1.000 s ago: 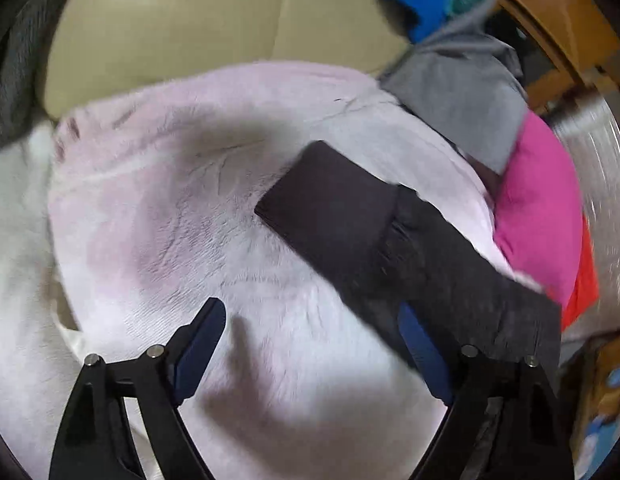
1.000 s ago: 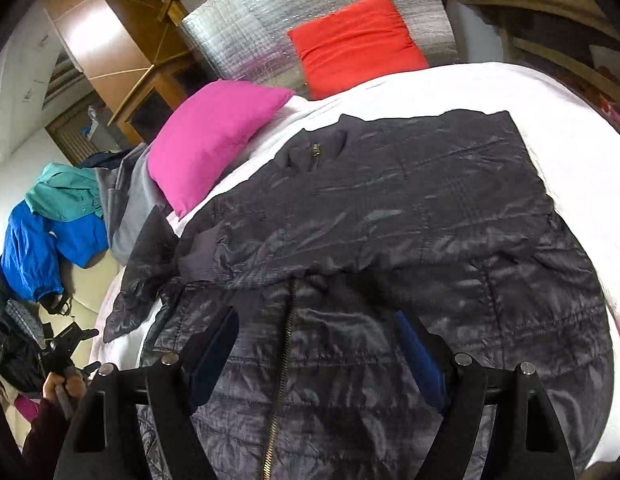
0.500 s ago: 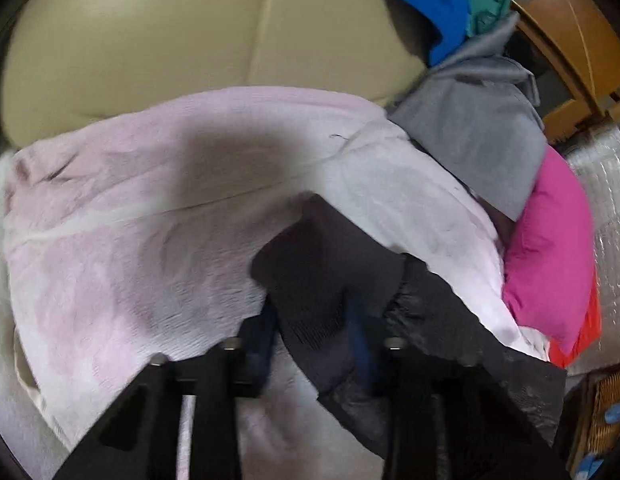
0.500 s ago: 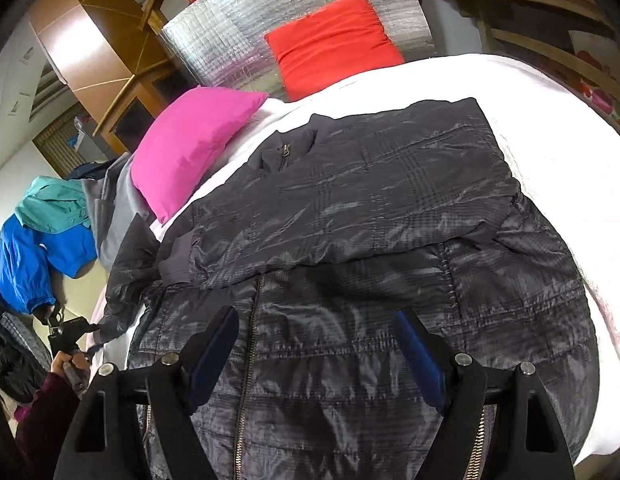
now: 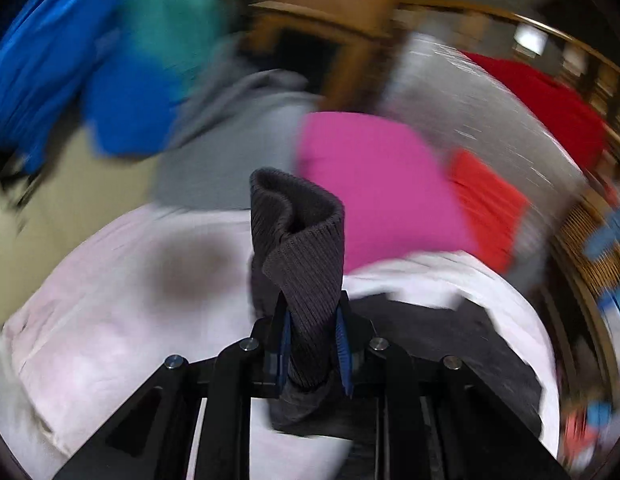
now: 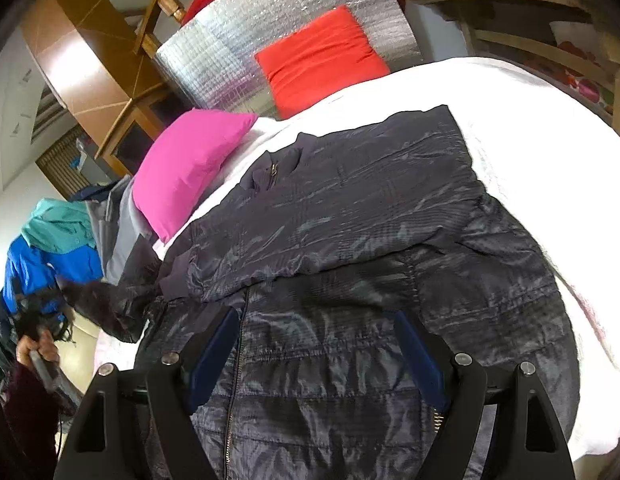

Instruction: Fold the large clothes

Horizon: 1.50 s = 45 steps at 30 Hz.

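Left gripper [image 5: 311,344] clamping one cuff [image 5: 300,240], one jacket [image 6: 349,280]

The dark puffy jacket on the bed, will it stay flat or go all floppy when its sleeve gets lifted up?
Probably floppy: the knit cuff curls over above the left gripper pinching it. The jacket looks thin, quilted and shiny, so it is likely light and may slide on the white bedcover. The sleeve will likely trail and sag.

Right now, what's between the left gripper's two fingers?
The jacket's ribbed knit cuff, pinched upright in the left gripper, whose jaws have just closed on it. The left wrist view shows it.
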Each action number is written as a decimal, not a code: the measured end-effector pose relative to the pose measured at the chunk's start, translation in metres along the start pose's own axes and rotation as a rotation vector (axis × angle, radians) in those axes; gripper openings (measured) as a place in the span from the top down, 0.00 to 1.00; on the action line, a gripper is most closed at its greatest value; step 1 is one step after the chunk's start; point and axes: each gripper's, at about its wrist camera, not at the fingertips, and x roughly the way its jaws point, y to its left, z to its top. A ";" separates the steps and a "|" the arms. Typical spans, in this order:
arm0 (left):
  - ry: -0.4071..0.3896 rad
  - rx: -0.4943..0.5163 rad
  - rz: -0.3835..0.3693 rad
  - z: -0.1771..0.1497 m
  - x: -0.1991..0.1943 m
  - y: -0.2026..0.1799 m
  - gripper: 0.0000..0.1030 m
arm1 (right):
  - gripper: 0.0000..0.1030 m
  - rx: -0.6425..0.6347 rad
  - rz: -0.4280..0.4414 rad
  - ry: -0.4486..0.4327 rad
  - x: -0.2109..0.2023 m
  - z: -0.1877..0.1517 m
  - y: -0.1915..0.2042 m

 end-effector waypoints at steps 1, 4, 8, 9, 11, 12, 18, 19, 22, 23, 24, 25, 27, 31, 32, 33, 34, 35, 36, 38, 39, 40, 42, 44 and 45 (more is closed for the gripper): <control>0.003 0.033 -0.025 -0.001 -0.002 -0.018 0.80 | 0.20 0.009 0.001 -0.007 -0.003 0.000 -0.005; 0.044 0.137 -0.122 -0.017 -0.005 -0.095 0.80 | 0.20 0.043 0.002 -0.024 -0.013 -0.001 -0.021; 0.142 0.226 -0.246 -0.050 0.010 -0.183 0.80 | 0.20 0.097 -0.009 -0.046 -0.028 -0.002 -0.047; 0.166 0.244 -0.266 -0.059 0.015 -0.201 0.80 | 0.20 0.111 -0.012 -0.051 -0.032 -0.002 -0.053; 0.210 0.268 -0.312 -0.073 0.022 -0.231 0.79 | 0.20 0.132 -0.018 -0.061 -0.038 -0.001 -0.065; 0.237 0.282 -0.348 -0.080 0.024 -0.245 0.79 | 0.20 0.139 -0.020 -0.063 -0.040 -0.001 -0.068; 0.309 0.332 -0.458 -0.093 0.018 -0.277 0.37 | 0.20 0.179 -0.010 -0.055 -0.042 0.003 -0.084; 0.264 0.350 -0.435 -0.087 0.017 -0.275 0.33 | 0.20 0.181 0.002 -0.051 -0.040 0.005 -0.083; 0.196 0.355 -0.363 -0.082 0.010 -0.249 0.29 | 0.20 0.178 0.063 -0.025 -0.028 0.013 -0.074; 0.194 0.341 -0.325 -0.078 0.013 -0.235 0.29 | 0.20 0.183 0.082 -0.016 -0.022 0.016 -0.071; 0.205 0.325 -0.257 -0.076 0.021 -0.216 0.29 | 0.20 0.190 0.092 -0.010 -0.018 0.018 -0.069; 0.220 0.316 -0.204 -0.074 0.029 -0.199 0.29 | 0.20 0.199 0.104 -0.003 -0.010 0.024 -0.067; 0.258 0.305 -0.081 -0.078 0.048 -0.167 0.29 | 0.20 0.208 0.118 -0.007 0.001 0.036 -0.064; 0.328 0.273 0.084 -0.091 0.083 -0.113 0.29 | 0.20 0.254 0.127 0.041 0.035 0.061 -0.064; 0.340 0.254 0.110 -0.095 0.091 -0.098 0.29 | 0.20 0.260 0.121 0.060 0.045 0.065 -0.064; 0.346 0.244 0.126 -0.097 0.096 -0.090 0.29 | 0.19 0.257 0.085 0.091 0.059 0.069 -0.063; 0.350 0.238 0.142 -0.100 0.102 -0.082 0.29 | 0.19 0.253 0.054 0.110 0.067 0.071 -0.062; 0.356 0.237 0.161 -0.103 0.108 -0.075 0.29 | 0.19 0.254 0.021 0.129 0.075 0.071 -0.060; 0.360 0.243 0.177 -0.106 0.113 -0.072 0.29 | 0.19 0.244 -0.012 0.139 0.079 0.070 -0.054; 0.366 0.267 0.201 -0.112 0.117 -0.067 0.29 | 0.30 0.162 -0.091 0.159 0.080 0.067 -0.035; 0.368 0.286 0.211 -0.115 0.122 -0.068 0.29 | 0.37 0.105 -0.119 0.185 0.082 0.064 -0.023; 0.366 0.301 0.216 -0.117 0.126 -0.070 0.29 | 0.53 0.067 -0.132 0.206 0.085 0.061 -0.015; 0.365 0.314 0.215 -0.120 0.129 -0.075 0.29 | 0.69 -0.036 -0.191 0.237 0.092 0.054 0.003; 0.381 0.317 0.205 -0.120 0.134 -0.078 0.29 | 0.85 -0.072 -0.200 0.232 0.095 0.052 0.010; 0.387 0.315 0.204 -0.121 0.135 -0.078 0.29 | 0.86 -0.071 -0.204 0.227 0.094 0.051 0.012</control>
